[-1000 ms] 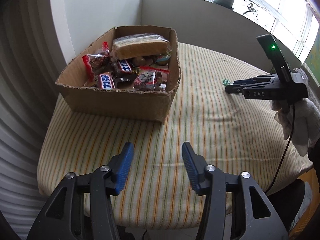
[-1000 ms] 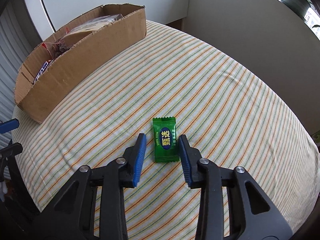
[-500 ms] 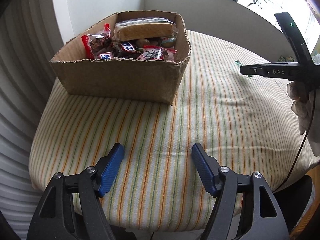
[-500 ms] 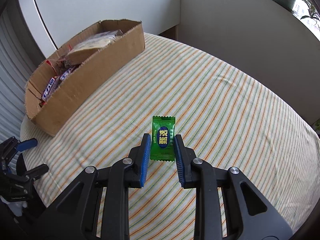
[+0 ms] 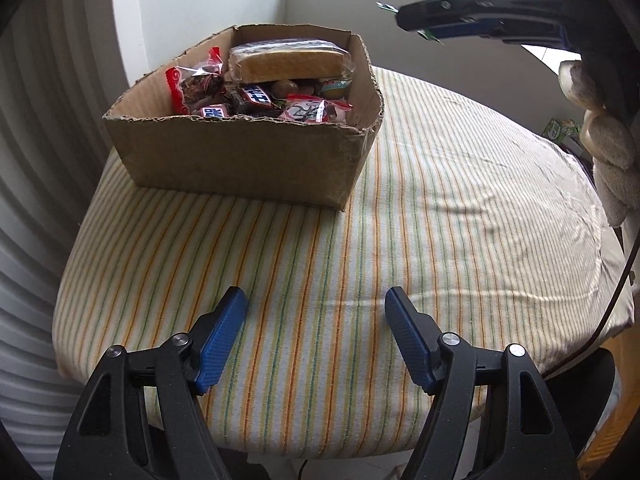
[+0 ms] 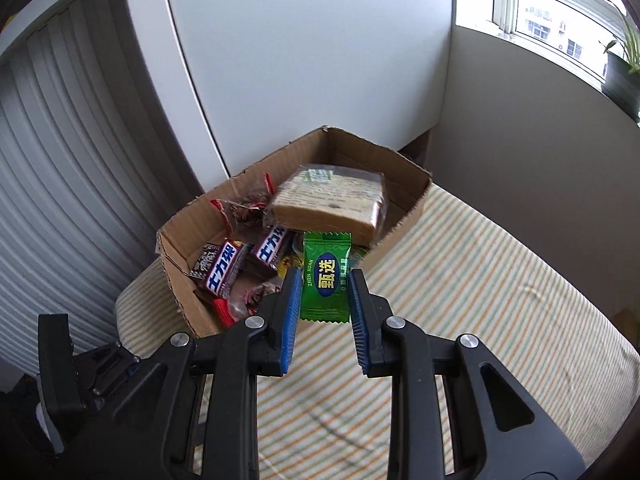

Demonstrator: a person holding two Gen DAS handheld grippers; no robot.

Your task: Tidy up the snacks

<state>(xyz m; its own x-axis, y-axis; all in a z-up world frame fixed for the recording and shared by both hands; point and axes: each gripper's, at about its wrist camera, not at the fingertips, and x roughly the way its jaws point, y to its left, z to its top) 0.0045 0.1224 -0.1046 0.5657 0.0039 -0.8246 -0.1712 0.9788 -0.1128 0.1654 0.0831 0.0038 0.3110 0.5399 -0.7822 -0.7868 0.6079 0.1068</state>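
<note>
Green candy packet (image 6: pixel 326 278) upright, long axis vertical, pinched by right gripper (image 6: pixel 325 294)

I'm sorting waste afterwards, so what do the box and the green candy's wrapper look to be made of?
The box: plain brown corrugated cardboard, matte, with ragged torn top edges. The green candy wrapper, pinched in the right gripper: thin glossy plastic film, probably, judging by its sheen and serrated crimped ends; a foil lining cannot be told.

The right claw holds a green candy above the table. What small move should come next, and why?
Probably carry the green candy a little further forward over the cardboard box, since the right claw is shut on it but only near the box's edge.
</note>
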